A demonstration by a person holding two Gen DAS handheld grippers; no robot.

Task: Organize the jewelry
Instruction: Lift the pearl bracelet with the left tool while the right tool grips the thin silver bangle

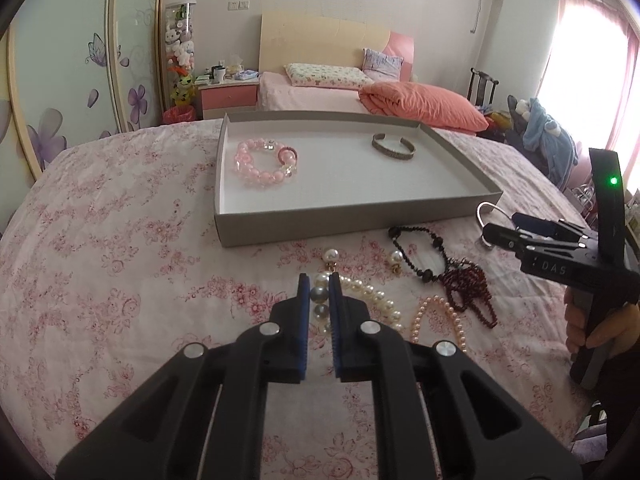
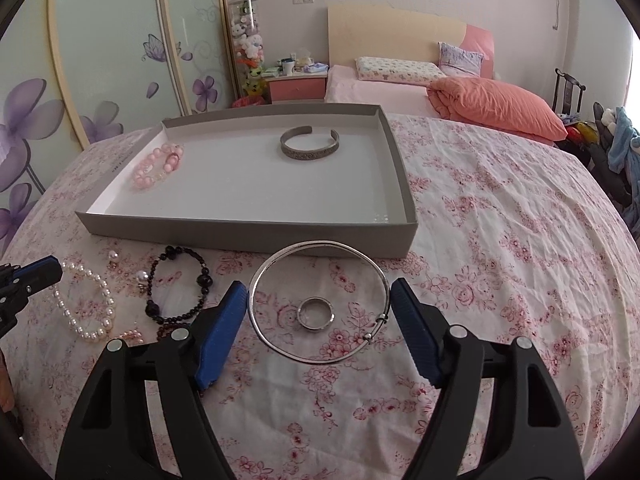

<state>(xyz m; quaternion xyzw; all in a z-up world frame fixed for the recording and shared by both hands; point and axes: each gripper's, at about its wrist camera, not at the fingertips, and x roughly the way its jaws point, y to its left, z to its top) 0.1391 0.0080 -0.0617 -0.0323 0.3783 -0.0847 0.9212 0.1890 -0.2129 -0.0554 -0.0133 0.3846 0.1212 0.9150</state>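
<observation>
In the left wrist view, the left gripper (image 1: 319,280) is seen low in the centre of the frame, pointed forward over the floral bedspread (image 1: 120,280). Its blue-padded jaws are drawn close together, with only a narrow gap left, and grey beads of a pearl strand (image 1: 362,296) are seen in that gap; whether the beads are actually pinched cannot be told. At the right edge of the same frame the right gripper (image 1: 490,236) is held level by a hand (image 1: 588,332) wrapped around its grip, its tip directed toward the left.

In the right wrist view, the right gripper (image 2: 318,292) is angled down toward the bedspread, its jaws spread wide on either side of a thin silver bangle (image 2: 256,316) lying flat. Nothing is held. A small silver ring (image 2: 316,312) is seen inside the bangle's loop.

A grey tray (image 2: 248,236) is placed in the middle of the frame, just beyond the bangle. Inside it, a pink bead bracelet (image 2: 158,164) lies at the left and a silver cuff (image 2: 310,146) toward the upper centre. In the lower left, a white pearl bracelet (image 2: 86,300) and a black bead bracelet (image 2: 180,284) are left on the bedspread.
</observation>
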